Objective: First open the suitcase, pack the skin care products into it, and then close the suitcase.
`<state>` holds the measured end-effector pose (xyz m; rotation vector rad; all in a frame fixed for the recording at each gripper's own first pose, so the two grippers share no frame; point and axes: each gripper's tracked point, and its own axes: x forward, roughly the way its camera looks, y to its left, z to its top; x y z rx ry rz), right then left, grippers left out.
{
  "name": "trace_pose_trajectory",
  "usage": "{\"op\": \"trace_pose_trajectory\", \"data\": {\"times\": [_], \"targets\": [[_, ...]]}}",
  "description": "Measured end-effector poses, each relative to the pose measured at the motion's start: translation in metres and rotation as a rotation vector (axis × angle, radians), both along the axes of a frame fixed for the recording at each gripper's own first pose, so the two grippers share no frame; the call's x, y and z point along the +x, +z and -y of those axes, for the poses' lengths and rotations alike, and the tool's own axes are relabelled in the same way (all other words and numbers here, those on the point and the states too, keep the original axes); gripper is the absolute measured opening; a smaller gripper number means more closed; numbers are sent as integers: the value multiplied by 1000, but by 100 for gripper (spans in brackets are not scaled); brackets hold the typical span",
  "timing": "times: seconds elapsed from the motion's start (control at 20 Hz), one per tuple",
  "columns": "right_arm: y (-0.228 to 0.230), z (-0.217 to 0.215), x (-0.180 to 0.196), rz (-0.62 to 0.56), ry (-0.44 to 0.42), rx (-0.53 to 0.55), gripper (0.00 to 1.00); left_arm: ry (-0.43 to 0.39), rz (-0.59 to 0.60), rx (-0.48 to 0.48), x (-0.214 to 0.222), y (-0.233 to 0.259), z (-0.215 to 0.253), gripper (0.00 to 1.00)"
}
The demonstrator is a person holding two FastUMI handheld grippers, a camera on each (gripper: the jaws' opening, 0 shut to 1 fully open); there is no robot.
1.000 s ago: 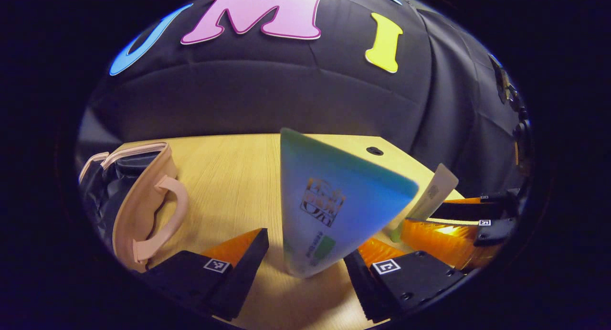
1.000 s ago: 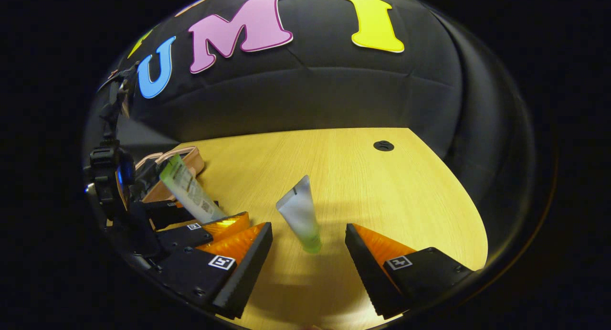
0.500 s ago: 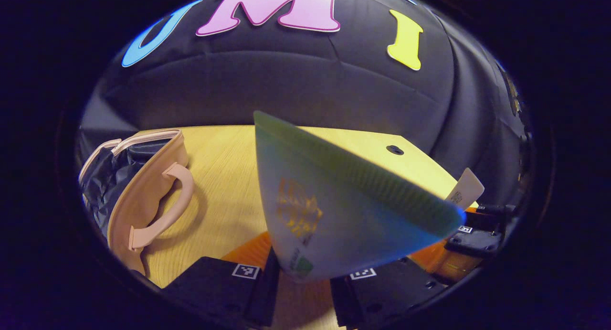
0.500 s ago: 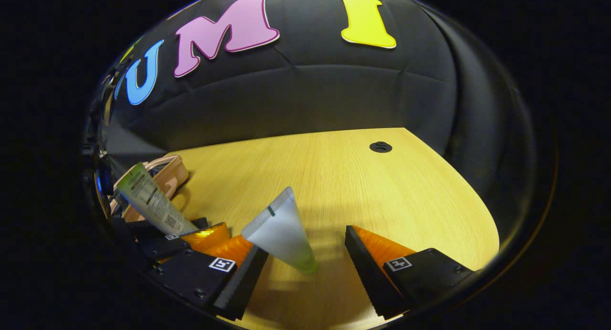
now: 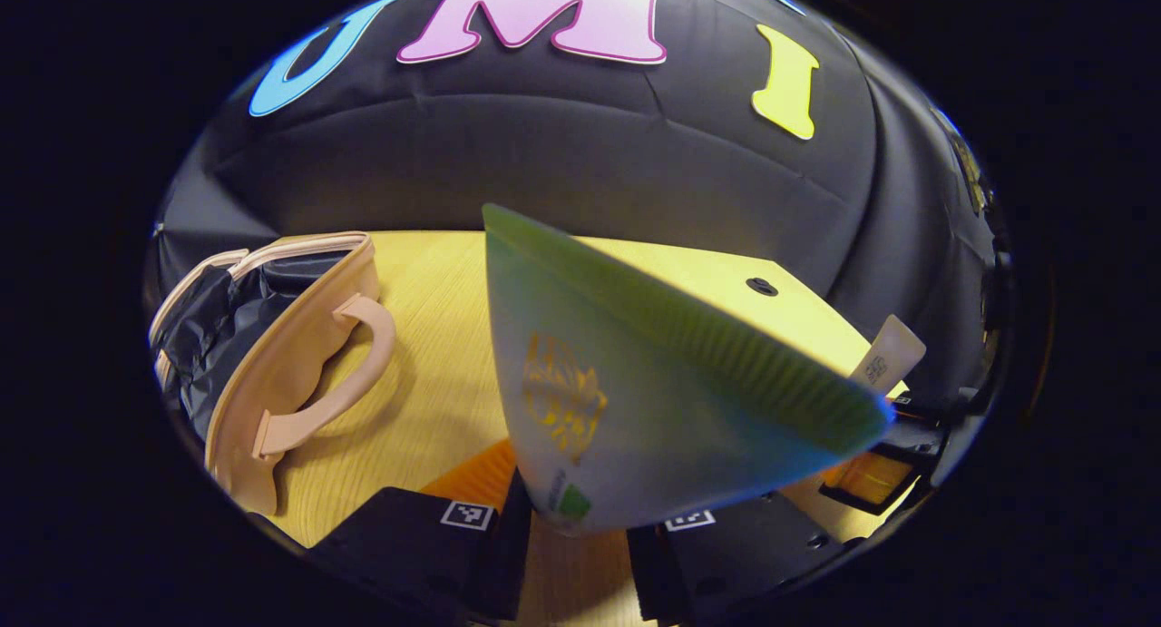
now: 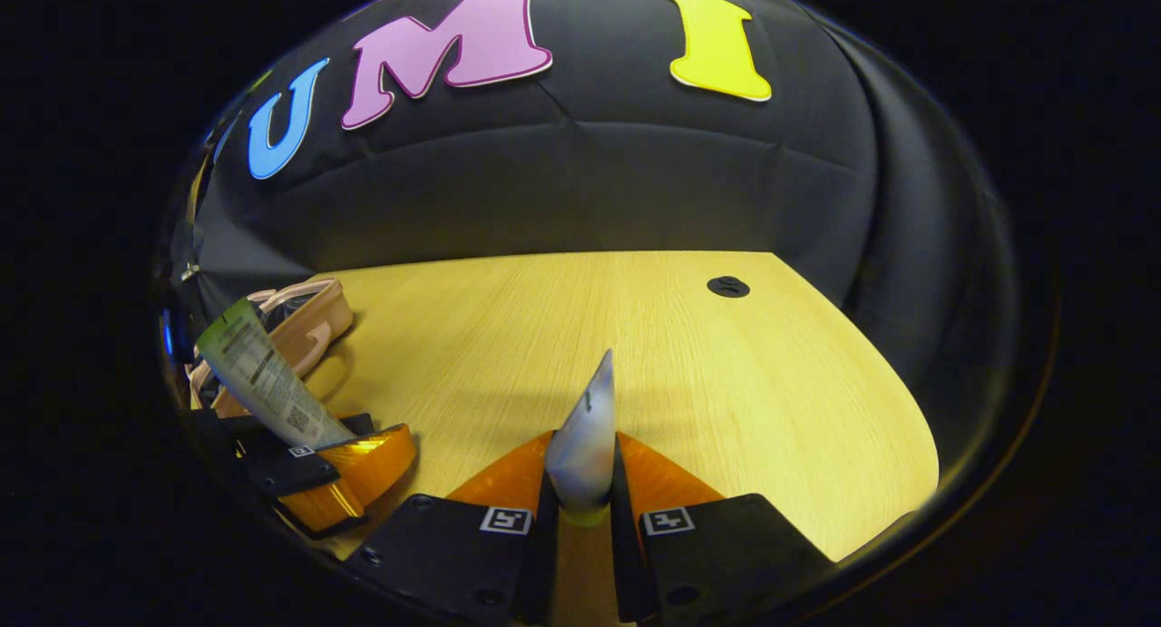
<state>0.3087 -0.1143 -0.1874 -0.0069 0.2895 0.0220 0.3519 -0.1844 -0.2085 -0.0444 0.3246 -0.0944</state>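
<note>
Gripping tubes: left tongs (image 5: 571, 554) green tube (image 5: 635, 400), right tongs (image 6: 580, 536) white tube (image 6: 585, 436).

Green-blue tube (image 5: 635, 400) pinched upright in left gripper (image 5: 571, 541) jaws, pink suitcase (image 5: 272, 364) (open) beside, wooden table (image 5: 435, 337)

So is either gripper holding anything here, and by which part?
Both. The left gripper clamps the big blue-green tube near its cap end; the right gripper clamps the slim white tube near its green cap.
</note>
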Motion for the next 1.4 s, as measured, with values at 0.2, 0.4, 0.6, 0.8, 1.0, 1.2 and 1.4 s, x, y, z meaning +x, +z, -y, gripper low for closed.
{"op": "trace_pose_trajectory", "data": {"times": [0.2, 0.4, 0.6, 0.8, 1.0, 1.2, 1.4], "targets": [[35, -5, -23, 59, 20, -33, 25, 14, 5, -34, -19, 1, -13, 54], [65, -29, -60, 56, 67, -33, 24, 55, 36, -35, -54, 33, -46, 54], [97, -74, -103, 49, 157, -39, 24, 105, 75, -31, -110, 89, -106, 51], [140, -134, -136, 72, 249, -28, 24, 170, 89, 72, -142, 129, -205, 50], [163, -201, -146, 78, 340, -25, 24, 187, 48, 128, -119, 148, -284, 50], [178, -246, -148, 93, 361, -30, 24, 125, -65, 56, -69, 127, -319, 51], [179, -263, -154, 90, 359, -57, 24, 87, -276, 19, -34, 75, -338, 51]]}}
